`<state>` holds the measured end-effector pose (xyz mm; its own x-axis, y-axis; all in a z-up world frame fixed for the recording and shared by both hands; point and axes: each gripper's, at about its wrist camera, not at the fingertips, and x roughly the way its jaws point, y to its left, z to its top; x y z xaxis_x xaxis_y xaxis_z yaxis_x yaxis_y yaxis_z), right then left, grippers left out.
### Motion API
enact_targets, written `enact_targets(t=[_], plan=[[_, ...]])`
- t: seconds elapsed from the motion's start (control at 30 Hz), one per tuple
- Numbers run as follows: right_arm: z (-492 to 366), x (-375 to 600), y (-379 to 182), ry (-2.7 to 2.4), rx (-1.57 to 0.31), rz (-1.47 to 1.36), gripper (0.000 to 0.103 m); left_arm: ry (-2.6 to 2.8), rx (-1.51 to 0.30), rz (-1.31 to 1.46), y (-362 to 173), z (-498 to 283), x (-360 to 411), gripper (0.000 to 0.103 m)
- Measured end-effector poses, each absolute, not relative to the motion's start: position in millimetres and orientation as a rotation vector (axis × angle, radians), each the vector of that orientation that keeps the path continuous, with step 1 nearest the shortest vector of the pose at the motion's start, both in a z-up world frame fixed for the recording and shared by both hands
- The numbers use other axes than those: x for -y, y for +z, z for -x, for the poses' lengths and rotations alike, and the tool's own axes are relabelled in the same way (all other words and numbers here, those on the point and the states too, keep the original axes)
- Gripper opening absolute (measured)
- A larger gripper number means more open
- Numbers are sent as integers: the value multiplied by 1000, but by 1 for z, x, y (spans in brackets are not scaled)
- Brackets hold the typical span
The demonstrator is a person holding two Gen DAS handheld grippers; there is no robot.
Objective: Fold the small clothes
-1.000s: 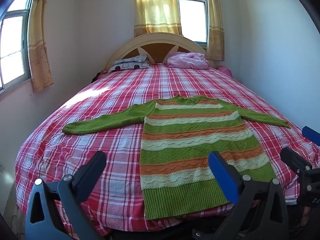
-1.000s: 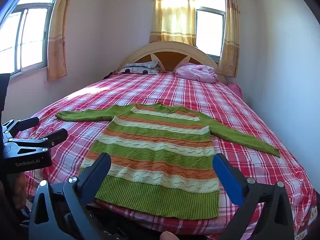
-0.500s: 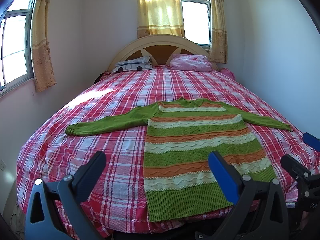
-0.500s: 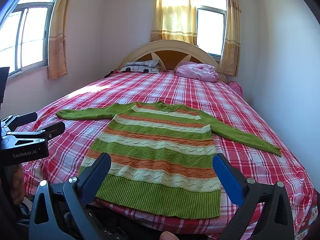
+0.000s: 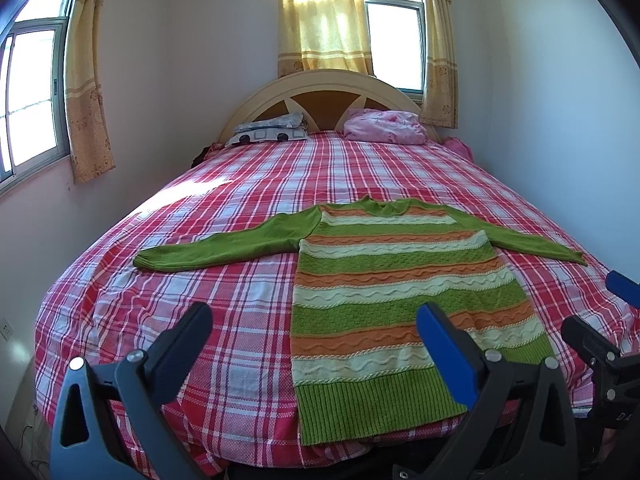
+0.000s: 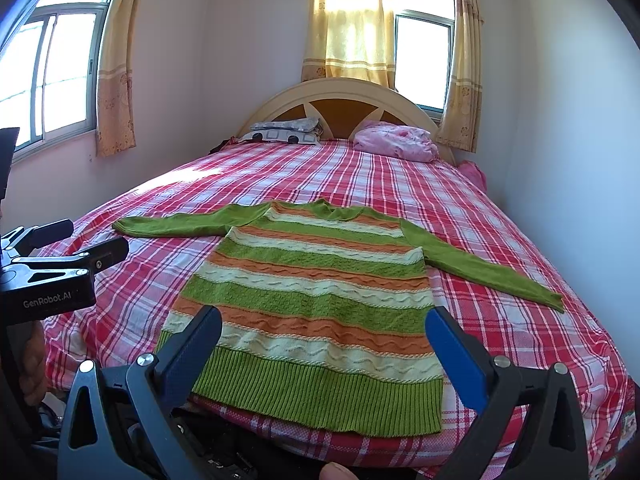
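The sweater in front of you is a soft knit, so judge it as light, limp and a little stretchy: it will sag and drape from wherever you pinch it, and a single grip point would likely let the rest trail and bunch. The ribbed hem looks thicker and should give the firmest bite; the cuffs and shoulder seams are the other sensible places to take hold. For a first fold, the sleeve lying out toward the left of the left wrist frame looks the easiest piece to lift by its cuff and lay across the body. The knit may cling slightly to the checked bedsheet, so expect some drag rather than sliding.

It lies flat and face up on the bed, in the lower centre of both frames, hem toward you at the near edge of the bed, collar pointing to the headboard. Both sleeves are spread out sideways. The body is banded in green, orange and cream with wavy cable lines; the sleeves, collar and hem are plain green.

Your left hand-held gripper and right hand-held gripper both hover short of the hem with fingers spread wide, holding nothing.
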<state>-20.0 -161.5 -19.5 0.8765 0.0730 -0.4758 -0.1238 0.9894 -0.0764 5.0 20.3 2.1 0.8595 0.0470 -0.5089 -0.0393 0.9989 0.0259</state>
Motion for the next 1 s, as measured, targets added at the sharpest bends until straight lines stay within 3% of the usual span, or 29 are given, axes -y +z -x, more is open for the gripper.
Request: enact_targets(t=[1.0], plan=[[20, 161, -18, 102, -494, 104, 102, 55, -537, -7, 2, -6, -23, 103]])
